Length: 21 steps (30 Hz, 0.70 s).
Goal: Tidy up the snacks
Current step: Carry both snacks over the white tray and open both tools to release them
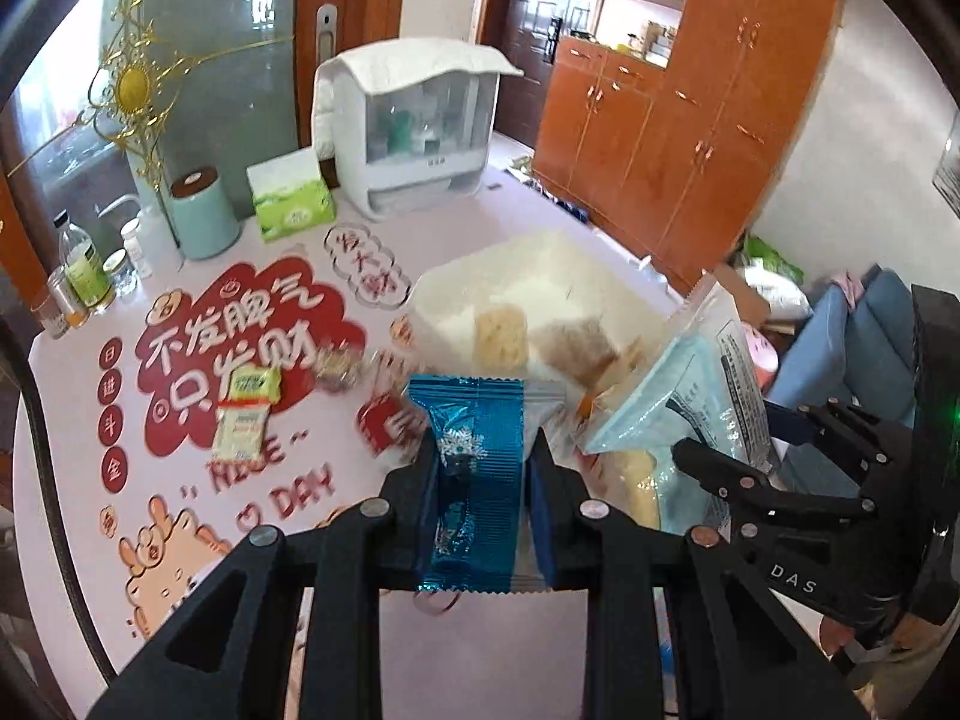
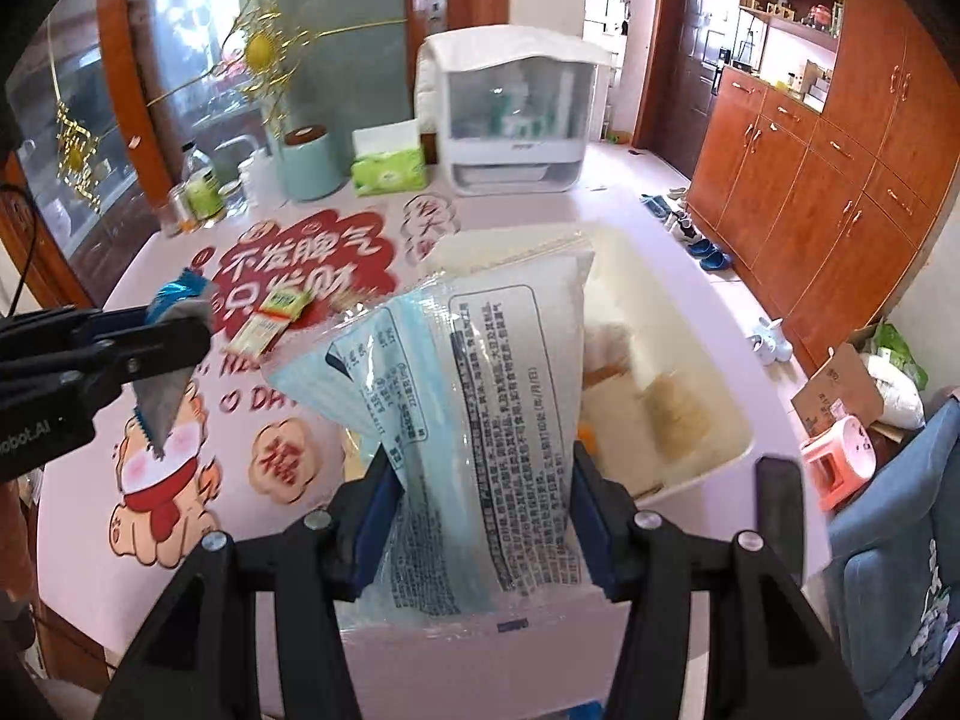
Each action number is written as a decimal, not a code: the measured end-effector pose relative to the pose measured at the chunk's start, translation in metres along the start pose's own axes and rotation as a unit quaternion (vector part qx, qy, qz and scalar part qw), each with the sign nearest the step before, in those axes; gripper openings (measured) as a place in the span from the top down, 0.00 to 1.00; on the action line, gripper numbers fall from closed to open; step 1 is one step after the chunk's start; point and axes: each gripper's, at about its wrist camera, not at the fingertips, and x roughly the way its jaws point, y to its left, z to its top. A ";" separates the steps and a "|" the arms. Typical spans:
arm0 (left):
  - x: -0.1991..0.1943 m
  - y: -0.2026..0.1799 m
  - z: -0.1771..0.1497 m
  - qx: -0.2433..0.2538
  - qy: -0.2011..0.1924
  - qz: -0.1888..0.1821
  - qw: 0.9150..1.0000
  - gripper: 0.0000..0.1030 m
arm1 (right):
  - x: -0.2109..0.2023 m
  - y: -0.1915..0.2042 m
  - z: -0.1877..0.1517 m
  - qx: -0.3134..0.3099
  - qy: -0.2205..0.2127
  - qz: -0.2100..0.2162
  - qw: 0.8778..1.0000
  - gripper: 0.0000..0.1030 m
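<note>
Left wrist view shows your left gripper [image 1: 480, 468] clenched on a shiny blue foil snack packet [image 1: 477, 480] with a snowflake print, its crimped top standing up between the fingers. Right wrist view shows your right gripper [image 2: 480, 480] grasping a pale blue and clear snack bag [image 2: 480, 396], dense Chinese print facing the camera, too small to read. Both packets hang above the table beside the white bin [image 2: 690, 360], which already holds a cracker pack [image 1: 501, 336] and other pale wrapped snacks. You appear to be mid-carry, with both items on their way to the bin; the next move probably calls for bringing each one over the bin's opening and letting go one at a time so that the two grippers do not collide. Loose snacks remain on the table: two small yellow-green packets [image 1: 249, 408], a blurred round one and a red one [image 1: 387, 426]. The pink table mat [image 1: 180, 330] bears red Chinese lettering, "不发脾气 只发财", plus "NICE DAY". The right gripper's body reads "DAS" [image 1: 792, 577]; the left's ends in "obot.AI" [image 2: 24, 435].
</note>
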 end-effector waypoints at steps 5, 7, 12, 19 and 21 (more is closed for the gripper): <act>0.032 -0.041 0.037 -0.011 -0.014 0.017 1.000 0.77 | 0.004 -0.058 0.021 0.004 -0.020 -0.004 1.000 0.47; 0.050 -0.056 0.052 -0.024 -0.018 0.022 0.999 0.77 | 0.013 -0.081 0.027 0.011 -0.018 -0.004 1.000 0.46; 0.092 -0.089 0.080 -0.036 -0.011 0.025 0.999 0.77 | 0.036 -0.123 0.042 0.019 0.007 -0.003 1.000 0.46; 0.143 -0.120 0.104 -0.022 0.020 0.037 0.999 0.75 | 0.052 -0.154 0.052 0.018 -0.001 0.002 1.000 0.41; 0.154 -0.119 0.105 -0.029 0.030 0.034 0.999 0.50 | 0.060 -0.158 0.052 0.014 -0.005 0.003 1.000 0.40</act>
